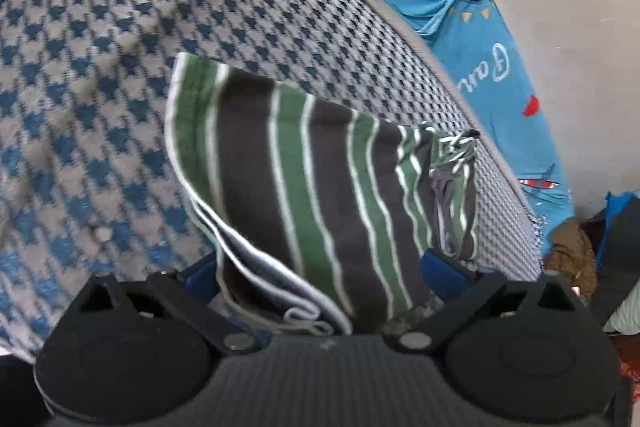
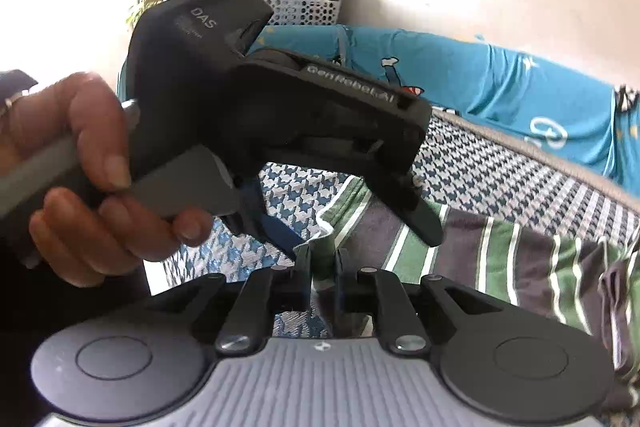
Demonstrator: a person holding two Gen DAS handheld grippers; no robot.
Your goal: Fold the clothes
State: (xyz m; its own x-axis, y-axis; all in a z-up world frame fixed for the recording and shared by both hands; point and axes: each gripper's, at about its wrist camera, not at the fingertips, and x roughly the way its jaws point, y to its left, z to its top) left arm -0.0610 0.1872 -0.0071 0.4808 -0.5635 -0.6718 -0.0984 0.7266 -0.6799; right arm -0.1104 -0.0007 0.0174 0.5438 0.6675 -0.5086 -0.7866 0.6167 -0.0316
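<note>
A striped garment [image 1: 312, 187] in green, dark grey and white hangs above the houndstooth bed cover [image 1: 100, 47]. In the left wrist view the cloth lies between my left gripper's [image 1: 320, 279] spread blue fingers [image 1: 444, 271], which stand wide apart. My right gripper [image 2: 322, 267] is shut on the garment's edge [image 2: 324, 251]. The garment [image 2: 500, 251] stretches away to the right. The left gripper [image 2: 352, 223], held by a hand [image 2: 88, 163], shows just above it with its jaws open around the cloth.
A blue printed sheet [image 1: 480, 39] hangs along the wall beyond the bed edge; it also shows in the right wrist view [image 2: 500, 87]. A white laundry basket [image 2: 300, 7] stands at the back. Bags and clothes [image 1: 572, 247] lie on the floor at right.
</note>
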